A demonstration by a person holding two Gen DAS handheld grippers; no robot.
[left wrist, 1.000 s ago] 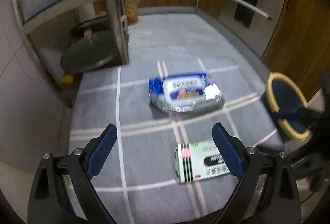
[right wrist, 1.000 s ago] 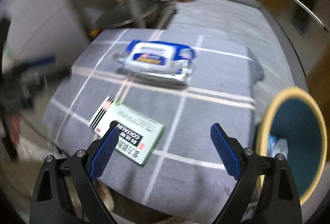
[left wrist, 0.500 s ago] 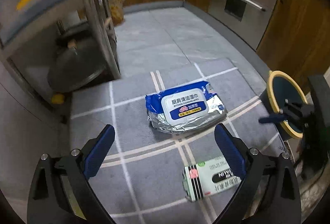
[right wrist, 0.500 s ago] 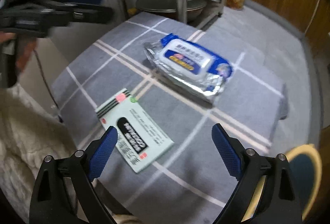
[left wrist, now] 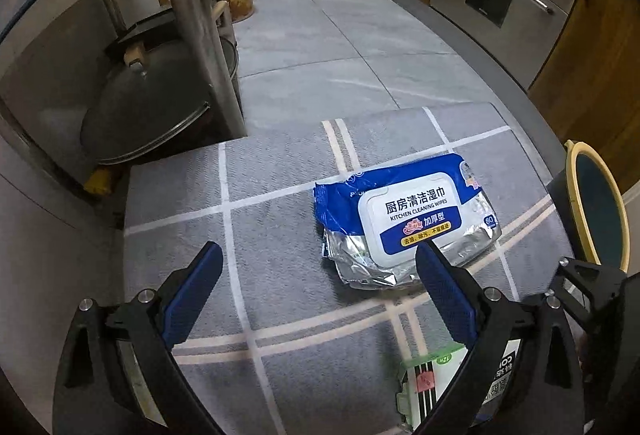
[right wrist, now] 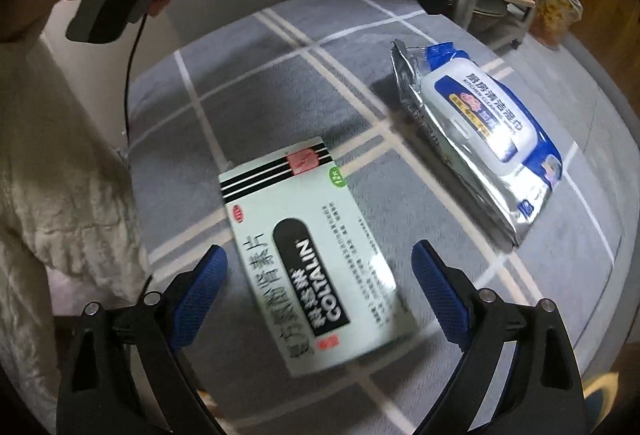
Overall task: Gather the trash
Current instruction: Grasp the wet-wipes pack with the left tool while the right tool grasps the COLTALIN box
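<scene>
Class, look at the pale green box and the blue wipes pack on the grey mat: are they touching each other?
Apart. The right wrist view shows it: a bare strip of grey mat with pale stripes lies between the green box and the wipes pack.

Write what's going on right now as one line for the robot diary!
stage: approach | left gripper: open, empty | right gripper: open over medicine box | wipes pack: on mat | bin: beside mat

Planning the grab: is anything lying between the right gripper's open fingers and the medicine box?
No. In the right wrist view the right gripper hangs open directly over the medicine box.
</scene>
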